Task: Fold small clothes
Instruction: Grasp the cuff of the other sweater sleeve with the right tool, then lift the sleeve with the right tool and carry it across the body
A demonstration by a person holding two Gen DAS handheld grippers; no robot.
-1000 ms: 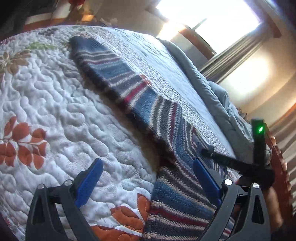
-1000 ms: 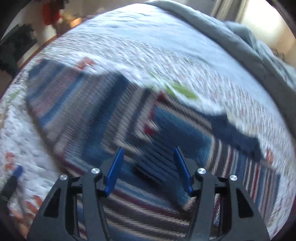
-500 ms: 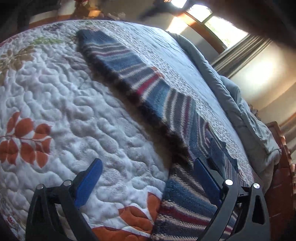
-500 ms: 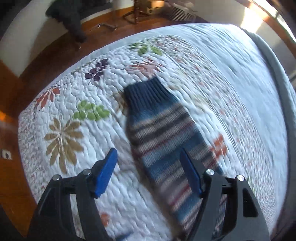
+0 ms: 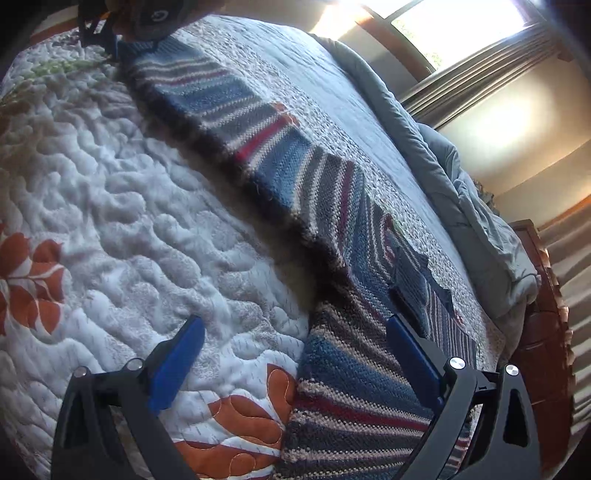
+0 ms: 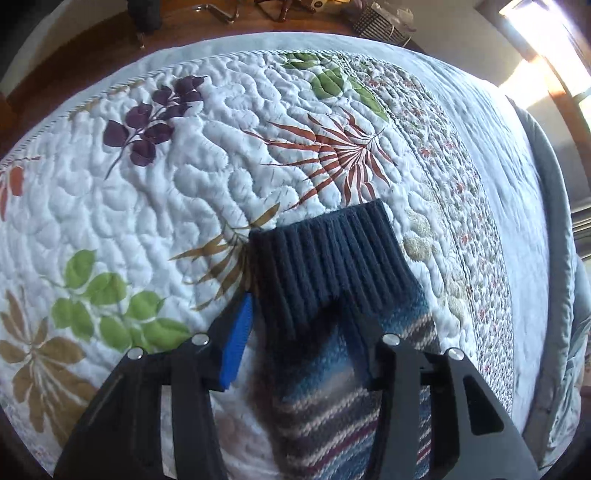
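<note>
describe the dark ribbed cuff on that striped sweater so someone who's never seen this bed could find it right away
Start at the white quilt printed with coloured leaves. A knitted striped sweater lies across it, and one sleeve ends beside a red fern print. That end is the cuff: plain dark navy with ridges running lengthwise, while the rest of the knit is banded blue, grey, cream and red.

We see strong daylight glaring through the window (image 5: 461,33), washing out the wall; a dark shadow edges the sweater (image 5: 295,177), and fisheye bending curves the borders.
</note>
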